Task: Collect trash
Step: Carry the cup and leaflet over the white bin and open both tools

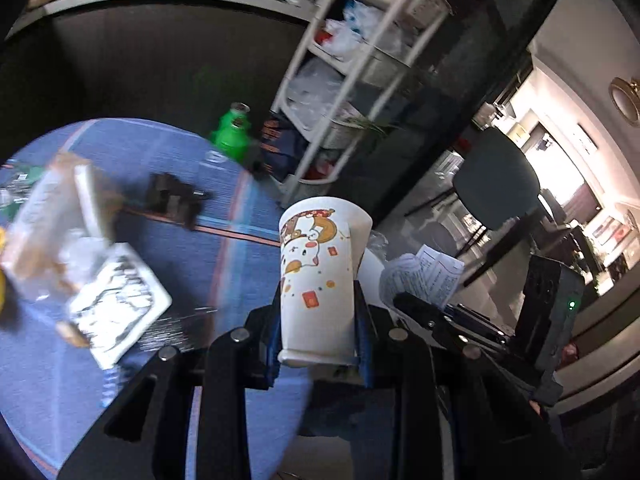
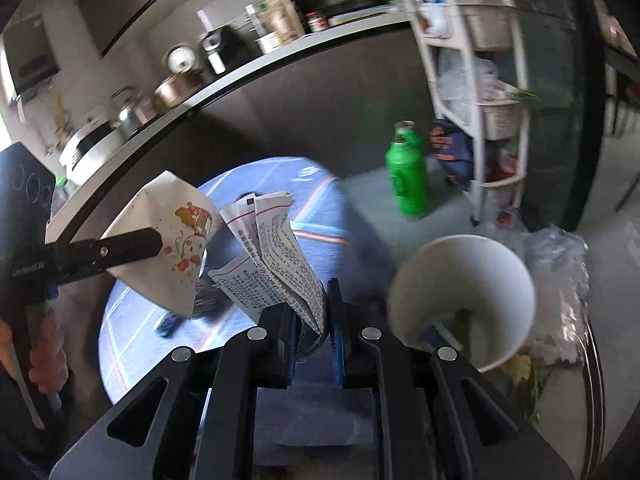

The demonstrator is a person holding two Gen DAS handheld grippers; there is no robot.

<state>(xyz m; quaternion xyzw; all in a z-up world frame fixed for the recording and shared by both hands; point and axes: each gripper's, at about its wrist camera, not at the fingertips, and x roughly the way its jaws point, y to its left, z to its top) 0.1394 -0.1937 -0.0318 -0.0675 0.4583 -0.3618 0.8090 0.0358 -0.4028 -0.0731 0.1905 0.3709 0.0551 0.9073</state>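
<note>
Left gripper (image 1: 318, 320) clenched on a printed paper cup (image 1: 316, 280), blue pads pressing both sides near the cup base, cup mouth pointing away from the camera and a little upward. In the right wrist view, same cup (image 2: 168, 248) seen flattened at its mouth, to the left of the right tool, held up over the round blue tablecloth (image 2: 132, 320).

Right gripper (image 2: 312, 328) clamped on a folded printed paper sheet (image 2: 272, 256), jaws nearly together, sheet standing up and leaning left out of the fingers. In the left wrist view, this sheet (image 1: 420, 276) just right of the cup, with the black right tool below it.

Right of the right gripper, very near: a white paper bucket (image 2: 460, 300), open, some green scraps inside, resting in a clear plastic bag (image 2: 560, 280) with more waste.

Ahead of both tools, on the floor: a green bottle (image 2: 406, 176) upright, beside a dark blue snack bag (image 2: 450, 152) and a white wire shelf trolley (image 2: 500, 100) stuffed with plastic bags.

Left of the left gripper, on the blue cloth (image 1: 240, 200): a blurred crumpled wrapper (image 1: 60, 220), a white square dish (image 1: 120, 304), and a small black object (image 1: 176, 196) further ahead.
</note>
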